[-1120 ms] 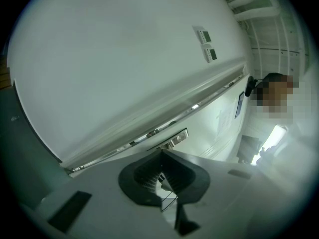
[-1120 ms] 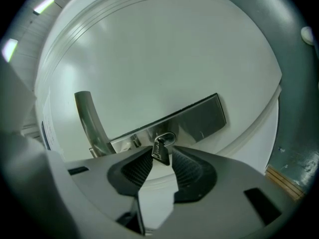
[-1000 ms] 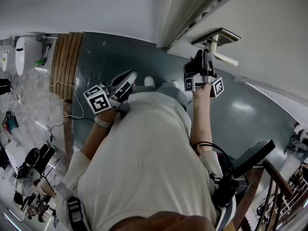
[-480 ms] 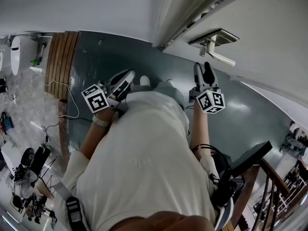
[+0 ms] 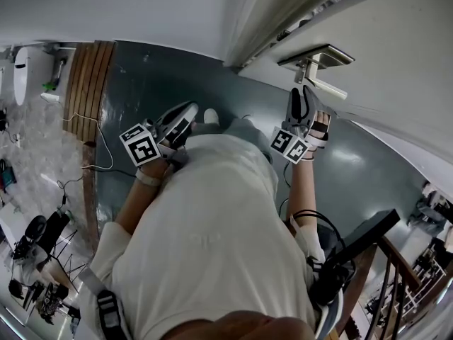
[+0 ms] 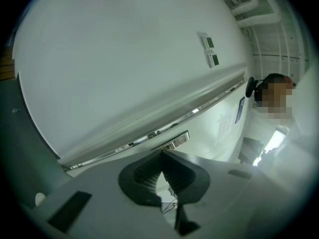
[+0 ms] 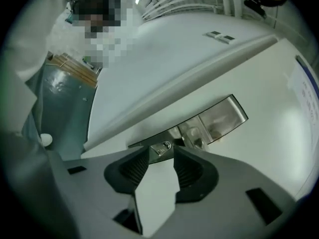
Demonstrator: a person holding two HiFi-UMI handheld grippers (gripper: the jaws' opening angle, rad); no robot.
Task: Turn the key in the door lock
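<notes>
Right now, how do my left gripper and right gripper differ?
Jaws: the left gripper has its tips together, shut. The right gripper has them apart, just closed a little, with nothing between.
Place: the right gripper is raised close to the lock plate. The left gripper hangs back from it.
Both hold nothing.

A rectangular metal lock plate [image 5: 316,57] is mounted on the white door [image 5: 396,62], with a metal lever handle [image 5: 327,87] set just beneath it. A round lock cylinder [image 7: 162,146] is seated beside the handle's base. A brown wooden slatted strip [image 5: 88,91] is laid along the grey-green floor [image 5: 156,83], well left of the door.
</notes>
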